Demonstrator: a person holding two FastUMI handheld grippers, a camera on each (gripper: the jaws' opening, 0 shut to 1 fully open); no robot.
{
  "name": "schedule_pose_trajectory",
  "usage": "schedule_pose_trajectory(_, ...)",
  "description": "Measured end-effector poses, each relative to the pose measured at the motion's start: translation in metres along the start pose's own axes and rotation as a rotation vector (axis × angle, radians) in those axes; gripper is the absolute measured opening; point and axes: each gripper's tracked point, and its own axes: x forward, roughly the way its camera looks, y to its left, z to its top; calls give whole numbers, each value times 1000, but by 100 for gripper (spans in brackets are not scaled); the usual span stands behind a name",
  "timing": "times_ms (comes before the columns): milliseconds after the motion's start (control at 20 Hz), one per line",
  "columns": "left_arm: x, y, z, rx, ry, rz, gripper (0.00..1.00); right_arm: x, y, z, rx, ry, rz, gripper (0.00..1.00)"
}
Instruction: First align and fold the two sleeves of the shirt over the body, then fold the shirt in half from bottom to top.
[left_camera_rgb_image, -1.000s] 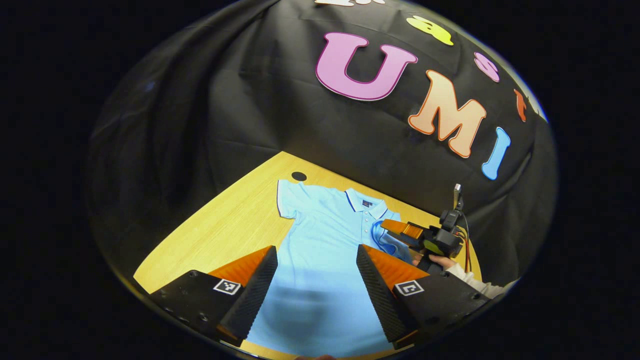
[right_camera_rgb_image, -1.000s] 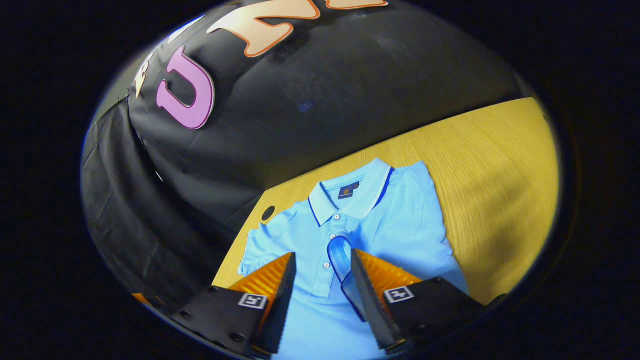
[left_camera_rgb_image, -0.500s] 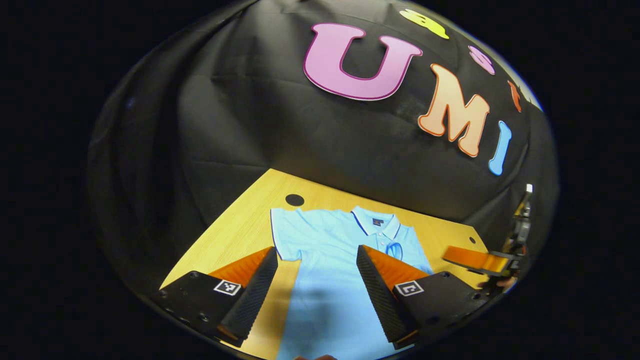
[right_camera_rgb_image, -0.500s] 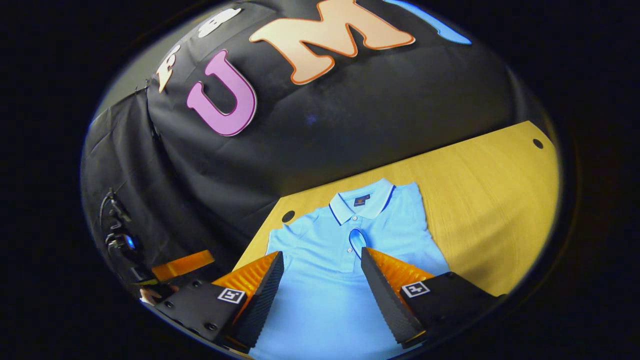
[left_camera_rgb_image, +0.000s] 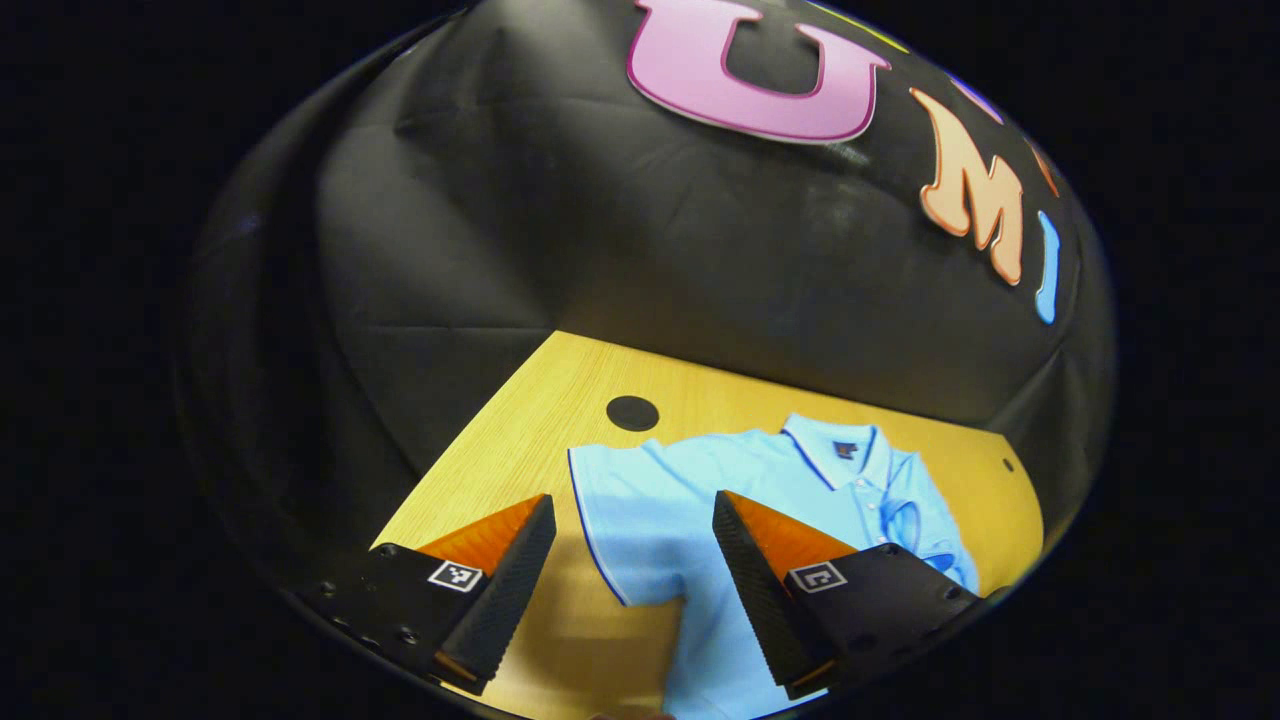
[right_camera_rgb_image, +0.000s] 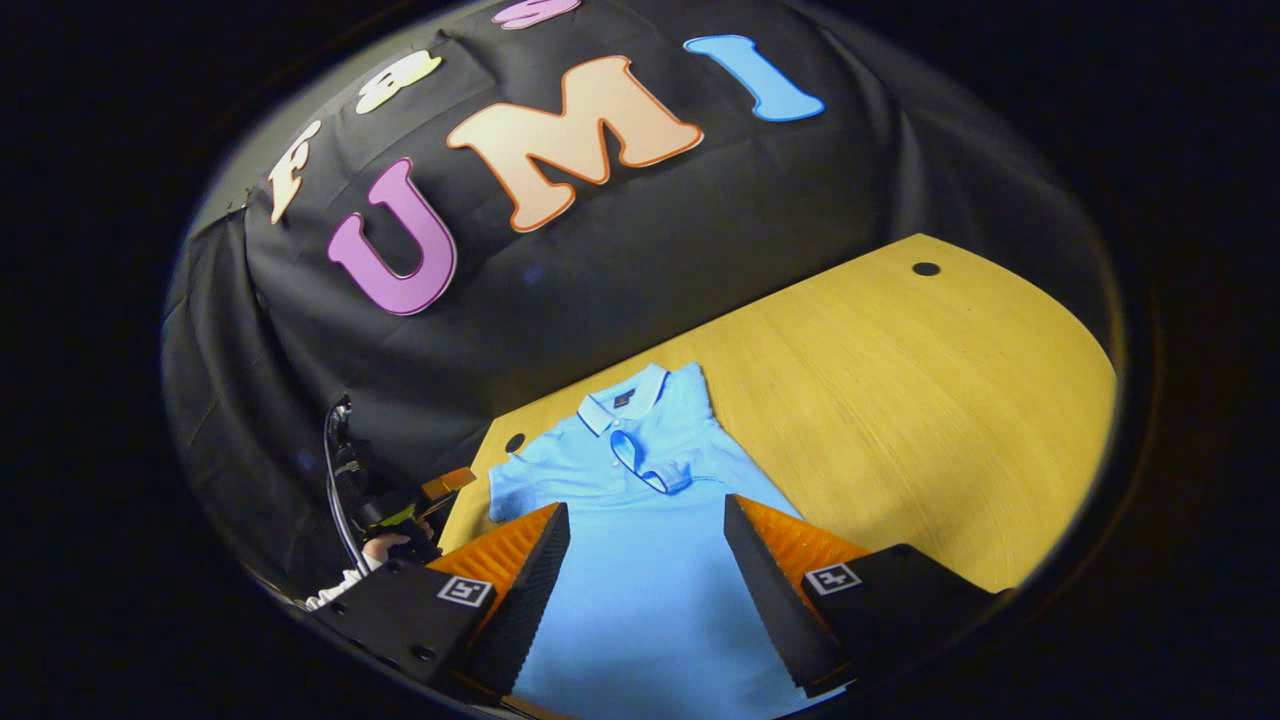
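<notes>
A light blue polo shirt (right_camera_rgb_image: 640, 590) lies face up on the wooden table (right_camera_rgb_image: 900, 380), collar toward the wall. One sleeve (right_camera_rgb_image: 655, 468) is folded across the chest below the collar, also seen as the folded sleeve (left_camera_rgb_image: 908, 522) in the left gripper view. The other sleeve (left_camera_rgb_image: 625, 505) lies spread flat on the table. My left gripper (left_camera_rgb_image: 632, 498) stands open just above that spread sleeve, nothing between its fingers. My right gripper (right_camera_rgb_image: 646, 503) is open over the shirt's body, short of the folded sleeve. The left gripper (right_camera_rgb_image: 440, 487) appears far off, held by a hand (right_camera_rgb_image: 380, 548).
Dark round holes mark the tabletop: one (left_camera_rgb_image: 632, 412) just beyond the spread sleeve, another (right_camera_rgb_image: 926, 268) far off to the right. Black cloth wall (left_camera_rgb_image: 600, 250) closes the table's far side. Bare wood (right_camera_rgb_image: 880, 420) stretches to the right of the shirt.
My right gripper has let go of the folded sleeve and drawn back from the chest. My left gripper has swung left, from over the shirt's body to the spread sleeve.
</notes>
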Motion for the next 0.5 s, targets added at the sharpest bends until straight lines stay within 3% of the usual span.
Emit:
schedule_pose_trajectory(200, 30, 4, -21, 53, 66, 20, 94, -26, -12, 3, 30, -33, -70, 97)
schedule_pose_trajectory(500, 23, 6, -18, 101, 86, 40, 94, -47, -29, 1, 46, -48, -138, 97)
